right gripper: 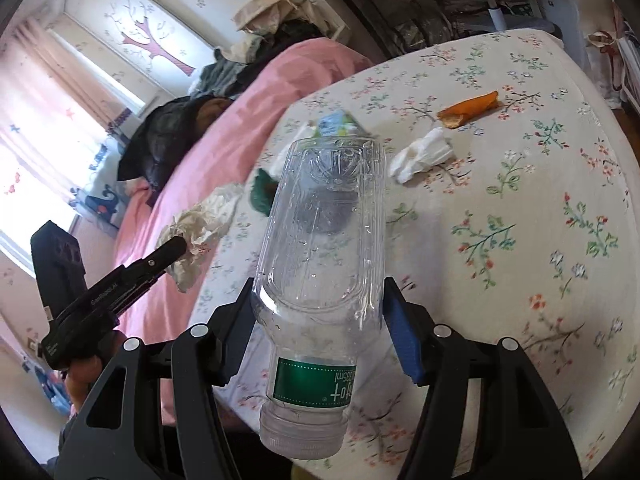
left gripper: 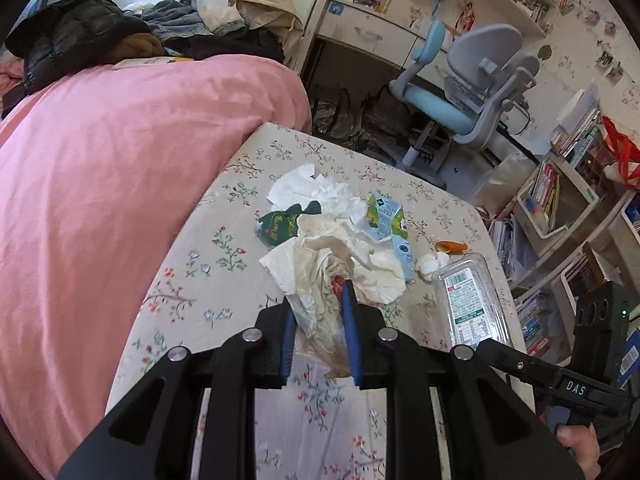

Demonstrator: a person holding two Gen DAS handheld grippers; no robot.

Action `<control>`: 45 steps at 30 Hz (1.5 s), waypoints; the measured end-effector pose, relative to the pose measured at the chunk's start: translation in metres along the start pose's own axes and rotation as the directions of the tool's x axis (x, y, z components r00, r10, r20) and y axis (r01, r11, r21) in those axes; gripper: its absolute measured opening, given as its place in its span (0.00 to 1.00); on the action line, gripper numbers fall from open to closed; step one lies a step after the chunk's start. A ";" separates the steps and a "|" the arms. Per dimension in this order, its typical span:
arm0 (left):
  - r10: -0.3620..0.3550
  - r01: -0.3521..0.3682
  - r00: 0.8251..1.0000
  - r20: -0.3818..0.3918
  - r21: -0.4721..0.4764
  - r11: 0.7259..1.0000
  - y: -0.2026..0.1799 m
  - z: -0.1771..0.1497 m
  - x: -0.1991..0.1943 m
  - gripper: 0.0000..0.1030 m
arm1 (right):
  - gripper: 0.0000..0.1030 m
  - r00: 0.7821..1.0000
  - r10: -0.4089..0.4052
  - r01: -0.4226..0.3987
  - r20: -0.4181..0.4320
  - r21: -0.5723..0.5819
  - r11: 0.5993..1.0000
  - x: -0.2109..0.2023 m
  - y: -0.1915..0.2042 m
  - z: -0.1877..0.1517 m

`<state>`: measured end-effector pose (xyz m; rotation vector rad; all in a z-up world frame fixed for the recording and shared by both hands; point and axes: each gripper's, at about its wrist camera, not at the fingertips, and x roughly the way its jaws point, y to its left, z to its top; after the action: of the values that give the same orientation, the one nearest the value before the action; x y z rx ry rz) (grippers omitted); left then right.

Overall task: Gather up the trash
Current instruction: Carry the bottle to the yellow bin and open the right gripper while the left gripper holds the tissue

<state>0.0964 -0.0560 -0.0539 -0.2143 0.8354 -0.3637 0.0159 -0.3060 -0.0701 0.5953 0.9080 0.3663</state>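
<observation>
My left gripper [left gripper: 318, 300] is shut on a stained crumpled tissue wad [left gripper: 320, 280] above the floral table [left gripper: 208, 292]. Behind it lie white tissues [left gripper: 316, 192], a dark green wrapper [left gripper: 280, 222], a flattened drink carton [left gripper: 386, 220], a small tissue ball [left gripper: 430, 264] and an orange peel [left gripper: 452, 247]. My right gripper [right gripper: 320, 300] is shut on a clear plastic bottle [right gripper: 324, 232], held cap toward the camera; it also shows in the left wrist view [left gripper: 472, 300]. The right wrist view shows the left gripper [right gripper: 172, 248] with its tissue [right gripper: 200, 224], a tissue ball [right gripper: 424, 154] and the peel [right gripper: 470, 110].
A bed with a pink cover [left gripper: 120, 160] and piled clothes [left gripper: 100, 36] borders the table's left side. A blue and grey chair [left gripper: 460, 92] and desk stand beyond the table. Shelves of books [left gripper: 560, 184] stand at the right.
</observation>
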 end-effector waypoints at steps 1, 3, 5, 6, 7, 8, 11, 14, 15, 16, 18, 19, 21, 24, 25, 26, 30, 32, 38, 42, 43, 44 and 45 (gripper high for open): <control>0.000 0.000 1.000 0.005 0.001 1.000 -0.001 -0.003 -0.004 0.21 | 0.57 1.000 0.009 -0.009 0.003 -0.001 1.000 -0.001 0.001 -0.003; 0.006 -0.006 1.000 0.013 0.011 1.000 -0.002 -0.007 -0.009 0.21 | 0.57 0.999 0.033 -0.033 0.010 0.001 0.999 -0.004 0.005 -0.012; 0.011 -0.011 1.000 0.021 0.022 1.000 -0.005 -0.012 -0.015 0.21 | 0.57 0.999 0.047 -0.047 0.013 -0.003 0.999 -0.006 0.010 -0.019; 0.013 -0.013 1.000 0.024 0.025 1.000 -0.005 -0.014 -0.018 0.21 | 0.57 0.998 0.055 -0.054 0.014 -0.011 0.998 -0.009 0.014 -0.025; 0.016 -0.017 0.999 0.029 0.031 0.999 -0.006 -0.017 -0.021 0.21 | 0.57 0.998 0.060 -0.059 0.015 -0.020 0.998 -0.012 0.017 -0.032; 0.019 -0.020 0.999 0.033 0.034 0.999 -0.006 -0.019 -0.024 0.21 | 0.57 0.998 0.064 -0.064 0.016 -0.028 0.998 -0.014 0.020 -0.038; 0.024 -0.026 0.999 0.043 0.041 0.999 -0.007 -0.026 -0.031 0.21 | 0.57 0.997 0.079 -0.078 0.017 -0.045 0.996 -0.021 0.029 -0.054; 0.027 -0.029 0.998 0.051 0.046 0.999 -0.007 -0.033 -0.039 0.21 | 0.57 0.996 0.085 -0.084 0.012 -0.062 0.995 -0.029 0.037 -0.074; 0.028 -0.031 0.998 0.054 0.048 0.998 -0.008 -0.035 -0.041 0.21 | 0.57 0.996 0.086 -0.085 0.011 -0.068 0.994 -0.032 0.041 -0.082; 0.030 -0.032 0.998 0.056 0.050 0.998 -0.008 -0.036 -0.043 0.21 | 0.57 0.996 0.088 -0.087 0.009 -0.072 0.994 -0.033 0.043 -0.087; 0.034 -0.038 0.998 0.062 0.055 0.998 -0.008 -0.041 -0.046 0.21 | 0.57 0.996 0.090 -0.089 0.005 -0.082 0.993 -0.039 0.048 -0.102; 0.035 -0.039 0.997 0.064 0.055 0.998 -0.007 -0.043 -0.049 0.21 | 0.57 0.996 0.089 -0.089 0.002 -0.086 0.992 -0.041 0.050 -0.108; 0.035 -0.039 0.997 0.065 0.048 0.998 -0.005 -0.047 -0.052 0.21 | 0.57 0.996 0.087 -0.088 -0.008 -0.089 0.992 -0.045 0.053 -0.123; 0.033 -0.035 0.997 0.067 0.034 0.999 -0.002 -0.052 -0.056 0.21 | 0.57 0.996 0.083 -0.086 -0.039 -0.082 0.993 -0.047 0.054 -0.144; 0.032 -0.034 0.997 0.069 0.032 0.999 -0.002 -0.053 -0.057 0.21 | 0.57 0.995 0.081 -0.085 -0.052 -0.081 0.993 -0.046 0.055 -0.150; 0.031 -0.034 0.997 0.071 0.030 0.999 -0.001 -0.055 -0.059 0.21 | 0.57 0.995 0.078 -0.083 -0.065 -0.082 0.993 -0.045 0.056 -0.156; 0.027 -0.029 0.997 0.075 0.026 0.999 0.000 -0.061 -0.064 0.21 | 0.57 0.989 0.060 -0.074 -0.137 -0.098 0.992 -0.036 0.062 -0.184; 0.027 -0.029 0.997 0.075 0.026 0.999 0.001 -0.062 -0.065 0.21 | 0.57 0.985 0.048 -0.067 -0.166 -0.107 0.992 -0.031 0.065 -0.194; 0.025 -0.027 0.997 0.079 0.028 0.999 0.000 -0.069 -0.071 0.21 | 0.57 0.976 0.006 -0.039 -0.218 -0.147 0.988 -0.020 0.073 -0.214; 0.023 -0.025 0.996 0.082 0.030 0.999 0.000 -0.071 -0.074 0.21 | 0.57 0.964 -0.032 -0.015 -0.265 -0.173 0.985 -0.008 0.076 -0.222; 0.022 -0.024 0.996 0.083 0.030 0.999 0.000 -0.070 -0.074 0.21 | 0.57 0.961 -0.043 -0.007 -0.274 -0.181 0.984 -0.005 0.076 -0.225; 0.021 -0.024 0.996 0.083 0.030 0.999 0.001 -0.071 -0.074 0.21 | 0.57 0.957 -0.055 0.001 -0.284 -0.189 0.982 -0.003 0.076 -0.227; 0.021 -0.024 0.996 0.083 0.030 0.999 0.001 -0.071 -0.074 0.21 | 0.57 0.953 -0.071 0.011 -0.296 -0.200 0.980 0.001 0.077 -0.230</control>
<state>-0.0026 -0.0293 -0.0501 -0.1900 0.7497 -0.3441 -0.1760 -0.1710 -0.1314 0.3418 1.1601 0.5125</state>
